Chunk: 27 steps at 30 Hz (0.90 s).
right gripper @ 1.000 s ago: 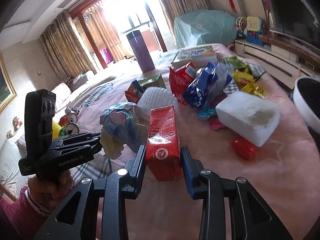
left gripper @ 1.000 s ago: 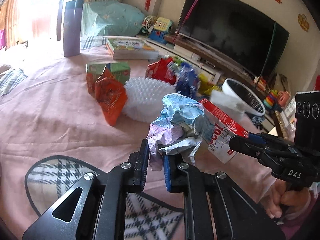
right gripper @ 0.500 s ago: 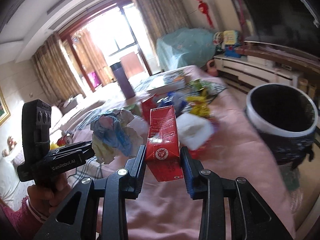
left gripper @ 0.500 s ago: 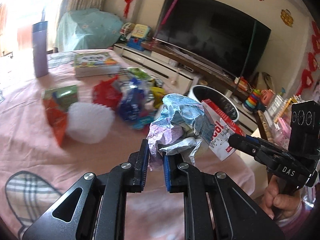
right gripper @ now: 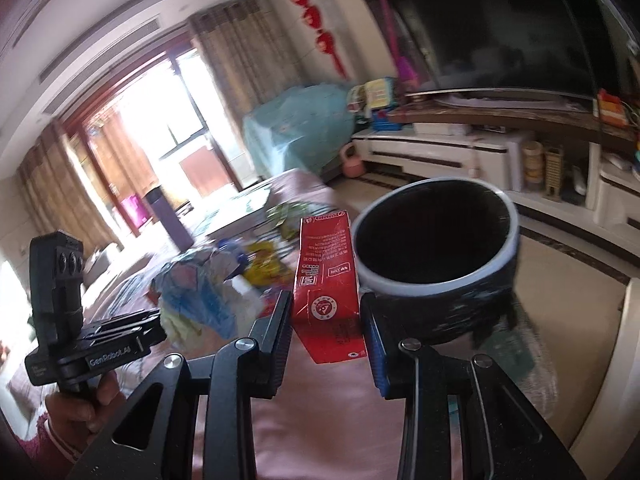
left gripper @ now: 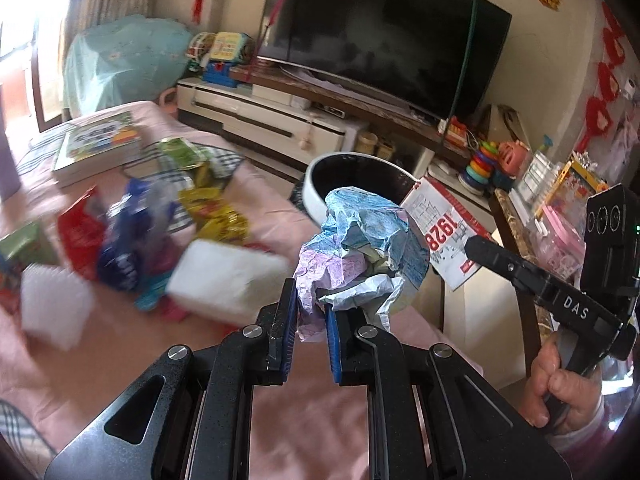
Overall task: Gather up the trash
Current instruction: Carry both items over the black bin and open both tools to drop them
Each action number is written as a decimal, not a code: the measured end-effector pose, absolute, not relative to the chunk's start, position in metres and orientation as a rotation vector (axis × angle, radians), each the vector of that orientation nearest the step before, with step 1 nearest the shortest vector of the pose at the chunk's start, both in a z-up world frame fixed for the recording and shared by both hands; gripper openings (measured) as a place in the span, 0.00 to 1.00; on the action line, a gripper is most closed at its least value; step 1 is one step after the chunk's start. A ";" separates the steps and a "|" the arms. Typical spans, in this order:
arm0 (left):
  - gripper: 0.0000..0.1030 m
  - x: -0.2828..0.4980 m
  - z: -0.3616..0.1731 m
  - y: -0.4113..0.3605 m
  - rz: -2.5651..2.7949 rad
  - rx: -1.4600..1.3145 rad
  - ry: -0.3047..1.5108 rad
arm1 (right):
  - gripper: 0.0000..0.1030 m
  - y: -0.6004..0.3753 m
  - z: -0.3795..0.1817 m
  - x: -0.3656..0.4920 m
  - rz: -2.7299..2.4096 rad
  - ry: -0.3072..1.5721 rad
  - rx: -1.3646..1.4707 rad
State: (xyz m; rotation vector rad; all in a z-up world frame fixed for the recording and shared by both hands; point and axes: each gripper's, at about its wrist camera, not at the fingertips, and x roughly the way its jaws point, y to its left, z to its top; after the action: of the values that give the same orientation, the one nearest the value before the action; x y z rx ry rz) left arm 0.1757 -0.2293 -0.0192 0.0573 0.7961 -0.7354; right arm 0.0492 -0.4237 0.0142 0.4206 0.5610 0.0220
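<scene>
Nearest the left wrist camera, the left claw (left gripper: 308, 332) is clamped on a crumpled wad of paper (left gripper: 360, 248), blue, lilac and white, its blue-lined fingers nearly together with the wad bulging above them. Beside it, the right claw (right gripper: 326, 330) grips a red carton (right gripper: 326, 284) upright between its fingers, which stand only as far apart as the carton is wide. Just beyond both held pieces is the bin (right gripper: 436, 256), dark inside with a white rim, standing off the edge of the pink-covered desk (left gripper: 312, 408). Further back on the desk lies the remaining litter, blurred: a white foam block (left gripper: 224, 280), yellow wrappers (left gripper: 216, 216), a blue bag (left gripper: 128, 248), and a book (left gripper: 100, 144). Behind everything, a television (left gripper: 384, 36) sits on a low white cabinet (left gripper: 260, 116).
</scene>
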 end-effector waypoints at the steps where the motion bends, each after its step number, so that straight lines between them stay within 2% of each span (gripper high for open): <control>1: 0.12 0.179 -0.019 -0.240 -0.738 0.070 0.801 | 0.33 -0.429 0.014 0.050 0.012 0.560 0.425; 11: 0.12 0.213 -0.025 -0.305 -0.739 0.130 0.851 | 0.33 -0.474 0.007 0.076 -0.059 0.573 0.460; 27: 0.12 0.256 -0.037 -0.370 -0.725 0.153 0.889 | 0.33 -0.509 -0.001 0.119 -0.084 0.620 0.470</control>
State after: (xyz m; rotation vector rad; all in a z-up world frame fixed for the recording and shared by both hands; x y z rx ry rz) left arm 0.2557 -0.3705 -0.0373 0.1528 0.8890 -0.7255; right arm 0.1186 -0.5093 -0.0006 0.4704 0.6201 -0.0839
